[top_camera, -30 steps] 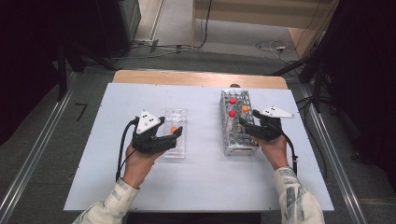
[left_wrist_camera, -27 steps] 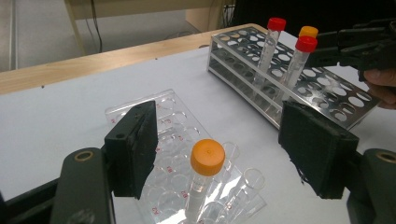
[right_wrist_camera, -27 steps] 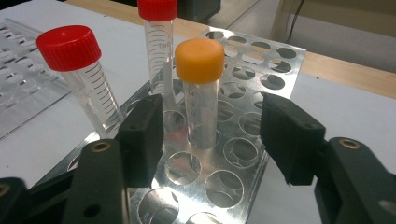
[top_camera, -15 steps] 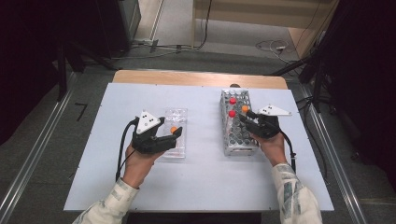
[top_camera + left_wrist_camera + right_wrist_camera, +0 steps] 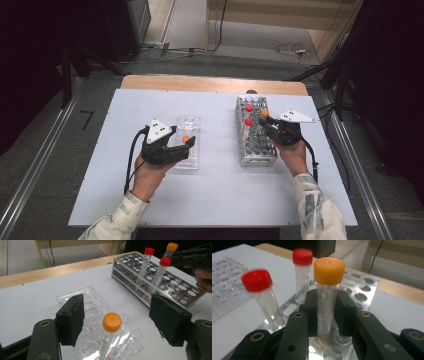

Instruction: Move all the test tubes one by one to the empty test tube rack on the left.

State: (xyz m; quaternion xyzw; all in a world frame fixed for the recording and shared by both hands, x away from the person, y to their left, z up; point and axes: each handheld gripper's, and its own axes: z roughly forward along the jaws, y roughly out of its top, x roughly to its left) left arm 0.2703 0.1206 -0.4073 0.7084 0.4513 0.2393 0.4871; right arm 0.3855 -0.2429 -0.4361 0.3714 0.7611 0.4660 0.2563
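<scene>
Two tools, one tube each.
My right tool [image 5: 325,315] has just clenched the orange-capped tube [image 5: 328,290] at the metal rack's [image 5: 245,155] right edge; my left tool [image 5: 120,322] hangs released around another tube [image 5: 111,326] in the clear tray [image 5: 189,122], open surface [image 5: 215,190] between.

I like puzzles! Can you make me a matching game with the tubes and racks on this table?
Things:
1. metal rack
2. clear plastic rack
3. right hand-held gripper
4. left hand-held gripper

States:
A. holds one orange-capped tube
B. open
C. shut on an orange-capped tube
D. holds two red-capped tubes

Pairs: 1-D, 2-A, 3-C, 4-B
</scene>
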